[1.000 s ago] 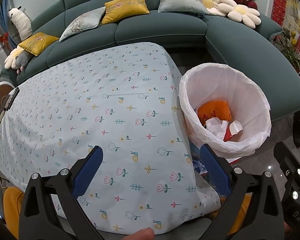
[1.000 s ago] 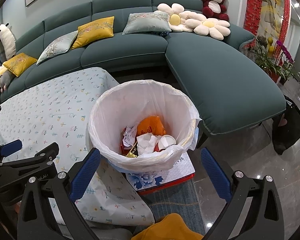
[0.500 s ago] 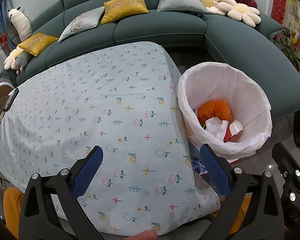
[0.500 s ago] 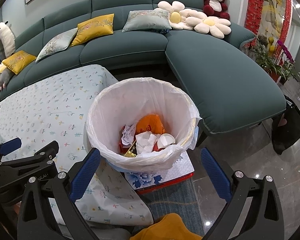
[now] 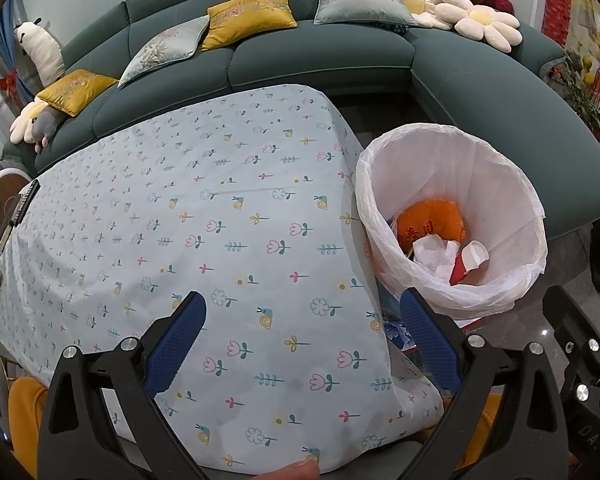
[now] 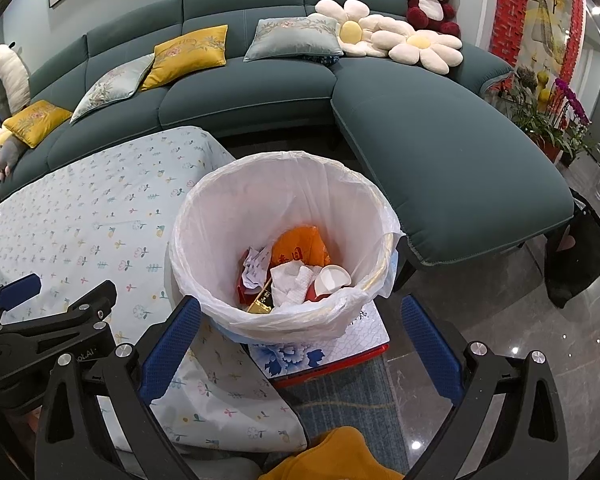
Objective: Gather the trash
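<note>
- Left wrist view: left gripper (image 5: 300, 320) spread wide, nothing between the blue pads, hovering above the flowered tablecloth (image 5: 204, 216).
- Right wrist view: right gripper (image 6: 300, 328) also spread wide and empty, aimed down at the trash bin (image 6: 284, 184).
- Bin lined with a white bag (image 6: 260, 216), standing on a blue-and-white box (image 6: 324, 344) with a red edge, just beside the table corner.
- Trash already inside the bin: orange wrapper (image 6: 300, 252), crumpled tissue (image 6: 292, 280), white paper cup (image 6: 332, 278), gold strip (image 6: 262, 302), bits of red packaging underneath.
- No loose trash visible on the cloth in either view; far left table edge holds a dark flat object (image 5: 22, 204), too small to identify.
- Judged stage: collection looks close to finished, or a scan for leftovers.
- Risk: bin perched on a box, so a nudge from either gripper could tip it and spill the load.
- Risk: thin bag folded loosely over the rim; a pad catching it could drag the liner down into the bin.
- Risk: cloth hangs slack at the corner near the bin; snagging it could pull the cloth off.
- Risk: two grippers close together near the table corner, collision possible if both head for the bin.
- Green sofa (image 6: 440, 152) and cushions behind, not involved.
</note>
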Demonstrator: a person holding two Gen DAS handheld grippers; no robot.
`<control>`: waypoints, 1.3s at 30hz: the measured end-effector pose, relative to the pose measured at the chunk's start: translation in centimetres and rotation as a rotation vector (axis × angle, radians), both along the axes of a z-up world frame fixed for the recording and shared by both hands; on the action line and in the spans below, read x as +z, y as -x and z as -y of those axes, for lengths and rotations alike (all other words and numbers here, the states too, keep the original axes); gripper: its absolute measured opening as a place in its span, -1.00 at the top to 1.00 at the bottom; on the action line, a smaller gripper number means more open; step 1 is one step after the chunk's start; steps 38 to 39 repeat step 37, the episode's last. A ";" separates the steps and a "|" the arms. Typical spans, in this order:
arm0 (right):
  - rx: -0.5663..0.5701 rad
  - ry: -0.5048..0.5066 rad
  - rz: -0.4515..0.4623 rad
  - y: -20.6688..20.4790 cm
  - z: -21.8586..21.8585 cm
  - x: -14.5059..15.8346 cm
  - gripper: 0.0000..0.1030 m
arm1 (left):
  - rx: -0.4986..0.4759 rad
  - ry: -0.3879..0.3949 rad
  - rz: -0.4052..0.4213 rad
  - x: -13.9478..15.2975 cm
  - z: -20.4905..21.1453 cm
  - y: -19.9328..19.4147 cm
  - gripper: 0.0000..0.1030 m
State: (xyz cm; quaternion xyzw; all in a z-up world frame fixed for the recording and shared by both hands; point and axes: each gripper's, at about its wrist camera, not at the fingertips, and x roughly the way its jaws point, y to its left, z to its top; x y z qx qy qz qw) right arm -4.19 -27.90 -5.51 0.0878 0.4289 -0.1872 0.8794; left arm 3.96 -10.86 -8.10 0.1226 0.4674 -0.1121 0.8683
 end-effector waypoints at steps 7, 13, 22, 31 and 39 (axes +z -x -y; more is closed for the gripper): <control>0.001 0.000 0.000 0.0 0.1 -0.1 -0.87 | -0.002 -0.003 0.003 0.1 0.1 0.1 -0.81; 0.003 0.002 -0.003 0.0 0.1 -0.1 -0.87 | -0.005 -0.011 0.008 0.1 0.3 0.3 -0.81; 0.003 0.002 -0.005 0.0 0.1 -0.4 -0.87 | 0.004 -0.010 0.011 0.1 0.2 0.4 -0.81; 0.004 0.003 -0.006 0.0 0.1 -0.3 -0.87 | -0.005 -0.003 0.004 0.0 0.0 0.2 -0.81; 0.004 0.003 -0.007 0.1 0.1 -0.6 -0.87 | -0.017 0.006 0.005 0.0 -0.1 0.2 -0.81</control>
